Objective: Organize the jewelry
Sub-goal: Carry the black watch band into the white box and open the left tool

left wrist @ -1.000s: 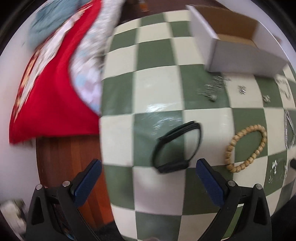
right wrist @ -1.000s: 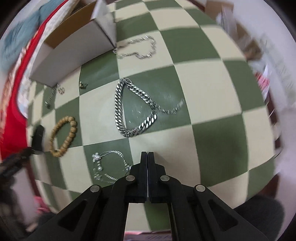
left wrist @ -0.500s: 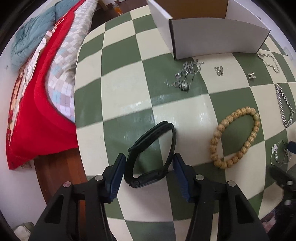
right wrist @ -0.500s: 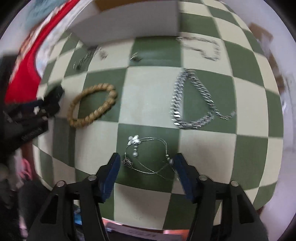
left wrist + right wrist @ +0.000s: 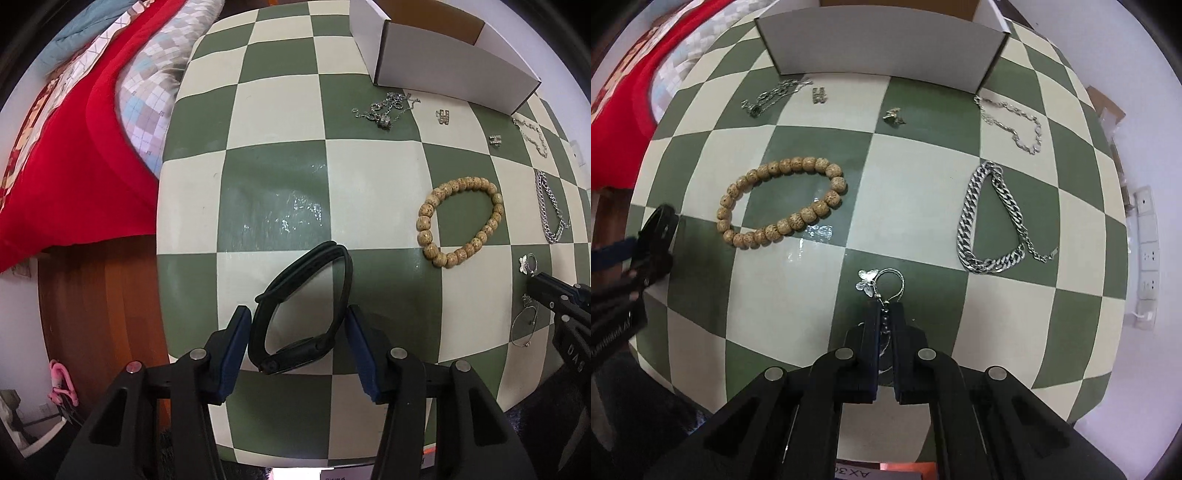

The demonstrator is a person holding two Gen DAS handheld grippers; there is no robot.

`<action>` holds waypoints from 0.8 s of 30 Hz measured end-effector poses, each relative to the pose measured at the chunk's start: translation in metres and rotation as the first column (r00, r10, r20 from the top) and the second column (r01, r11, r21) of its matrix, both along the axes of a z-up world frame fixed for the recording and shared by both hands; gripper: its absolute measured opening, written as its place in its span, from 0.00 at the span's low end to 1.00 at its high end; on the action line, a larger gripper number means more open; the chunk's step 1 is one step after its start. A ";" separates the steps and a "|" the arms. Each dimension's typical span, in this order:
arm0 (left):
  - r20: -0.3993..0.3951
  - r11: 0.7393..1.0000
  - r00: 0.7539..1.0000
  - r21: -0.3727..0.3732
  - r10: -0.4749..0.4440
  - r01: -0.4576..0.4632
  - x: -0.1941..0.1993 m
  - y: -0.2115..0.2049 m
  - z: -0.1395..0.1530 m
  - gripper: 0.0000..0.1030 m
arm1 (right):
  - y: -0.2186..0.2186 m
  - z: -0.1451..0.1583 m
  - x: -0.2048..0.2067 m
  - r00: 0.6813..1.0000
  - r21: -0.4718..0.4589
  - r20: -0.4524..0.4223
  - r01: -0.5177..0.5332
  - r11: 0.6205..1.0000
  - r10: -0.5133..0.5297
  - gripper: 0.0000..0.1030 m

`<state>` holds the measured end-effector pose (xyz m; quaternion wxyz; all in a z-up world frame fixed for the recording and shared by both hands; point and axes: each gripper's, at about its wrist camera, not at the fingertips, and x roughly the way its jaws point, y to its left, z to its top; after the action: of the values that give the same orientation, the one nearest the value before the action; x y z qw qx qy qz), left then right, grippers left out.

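A black wristband [image 5: 303,314] lies on the green and cream checked table [image 5: 280,206]. My left gripper [image 5: 297,349] has its blue pads on either side of the band, close to it or touching. My right gripper [image 5: 885,325] is shut on a thin silver butterfly necklace [image 5: 882,284], whose loop sticks out past the fingertips. A wooden bead bracelet [image 5: 783,201] lies mid-table; it also shows in the left wrist view [image 5: 460,219]. A white open box [image 5: 882,48] stands at the far edge.
A thick silver chain [image 5: 993,221], a thin silver chain [image 5: 1015,122], a tangled chain [image 5: 772,96] and two small earrings [image 5: 819,95] [image 5: 894,115] lie on the table. A bed with a red blanket [image 5: 66,147] is to the left; wood floor [image 5: 103,314] is below the left table edge.
My left gripper has moved in further around the black wristband. My right gripper has closed on the butterfly necklace, which was lying between its open fingers before.
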<state>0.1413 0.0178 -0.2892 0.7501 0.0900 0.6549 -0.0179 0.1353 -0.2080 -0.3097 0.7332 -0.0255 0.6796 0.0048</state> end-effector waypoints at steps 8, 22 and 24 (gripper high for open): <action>0.026 0.999 0.999 -0.031 0.041 -0.040 -0.003 0.000 0.009 0.48 | -0.053 0.032 -0.011 0.977 0.166 0.024 0.203 0.965 -0.210 0.05; 0.129 0.992 0.991 -0.122 0.044 -0.028 0.001 -0.045 0.085 0.48 | -0.063 0.125 0.012 0.945 0.333 0.196 0.187 0.924 -0.262 0.05; 0.148 0.991 0.988 -0.135 0.038 -0.018 0.007 -0.054 0.099 0.48 | -0.062 0.143 0.017 0.940 0.347 0.228 0.166 0.923 -0.255 0.05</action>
<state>0.1480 -0.0358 -0.1904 0.8017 0.0315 0.5952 -0.0440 0.1521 -0.2705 -0.1668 0.8088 0.1680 0.5626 0.0327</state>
